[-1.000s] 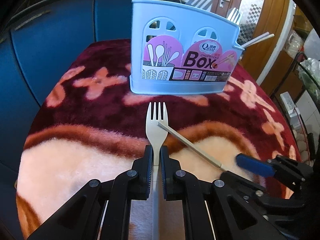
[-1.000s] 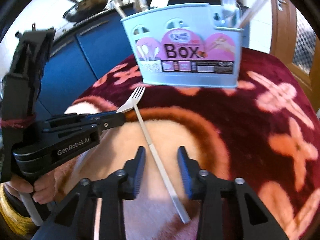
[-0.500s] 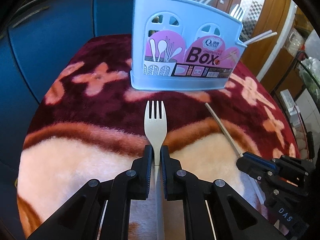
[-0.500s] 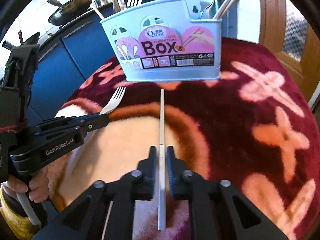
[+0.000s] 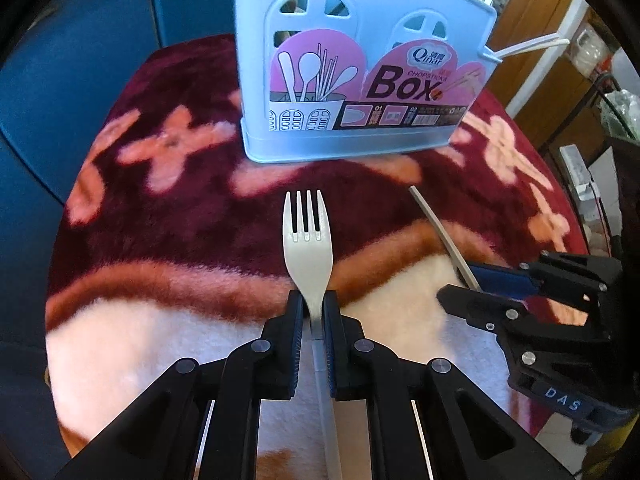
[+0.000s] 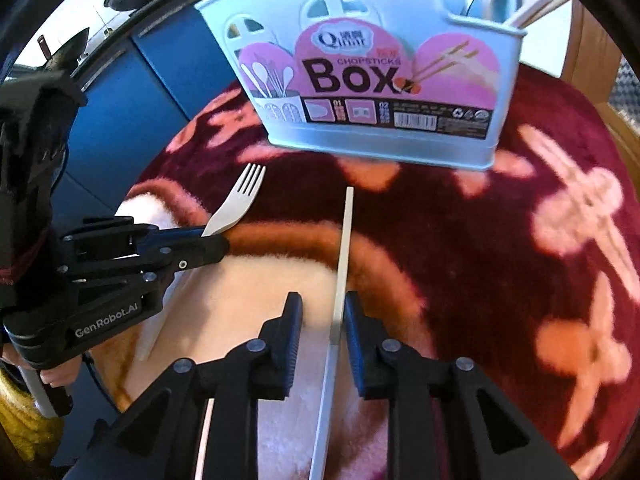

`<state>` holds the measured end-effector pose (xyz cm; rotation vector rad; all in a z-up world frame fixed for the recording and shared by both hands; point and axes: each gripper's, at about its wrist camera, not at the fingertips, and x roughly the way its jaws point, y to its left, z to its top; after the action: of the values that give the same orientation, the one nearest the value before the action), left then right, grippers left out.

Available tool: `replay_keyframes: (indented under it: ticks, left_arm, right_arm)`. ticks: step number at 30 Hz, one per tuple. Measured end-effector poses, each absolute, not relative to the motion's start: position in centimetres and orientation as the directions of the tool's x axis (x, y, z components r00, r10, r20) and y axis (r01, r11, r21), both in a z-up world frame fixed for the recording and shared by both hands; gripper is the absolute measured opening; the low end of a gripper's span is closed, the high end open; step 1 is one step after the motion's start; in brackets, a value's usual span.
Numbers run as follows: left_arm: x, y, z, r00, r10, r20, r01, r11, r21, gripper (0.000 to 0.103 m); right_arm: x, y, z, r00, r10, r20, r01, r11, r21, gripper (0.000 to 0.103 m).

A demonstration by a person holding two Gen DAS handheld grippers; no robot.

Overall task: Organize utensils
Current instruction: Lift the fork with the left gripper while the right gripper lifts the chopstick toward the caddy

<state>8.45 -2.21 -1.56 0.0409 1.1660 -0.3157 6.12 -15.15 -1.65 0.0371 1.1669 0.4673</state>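
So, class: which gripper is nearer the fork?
Left. The left gripper is clamped on the fork at its neck. The right gripper, jaws opening around the chopstick, sits off to the fork's right, apart from it.

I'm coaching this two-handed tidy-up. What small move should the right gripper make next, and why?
Probably close again on the chopstick before lifting. The right gripper has its jaws opening, and the stick leans against only one pad with a gap at the other. The left gripper is clamped on the fork, and the blue utensil box stands just ahead.
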Motion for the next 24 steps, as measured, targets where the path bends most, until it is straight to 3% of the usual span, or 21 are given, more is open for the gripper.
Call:
replay_keyframes:
  ticks: [8,14,24]
  left_arm:
    - [8.8,-2.8,-1.5,0.333,-0.196,-0.922,0.301,0.949,-0.093,0.009]
    - [8.4,-2.5,-1.3,0.368,-0.201,-0.908,0.287,0.953,-0.095,0.008]
    - [5.0,-1.2,0.8,0.470,-0.323,-0.822,0.279,0.937,-0.209,0.008]
  right_arm:
    - [7.8,-15.4,-1.9,0.195,0.405,-0.893,-0.318,0.888,0.333,0.025]
    - [6.6,-16.7,-1.8,0.260,0.415,-0.872,-0.283,0.896,0.342,0.008]
    - [3.7,-18.9,-0.2,0.400,0.456,-0.795,-0.233,0.889,0.393,0.007]
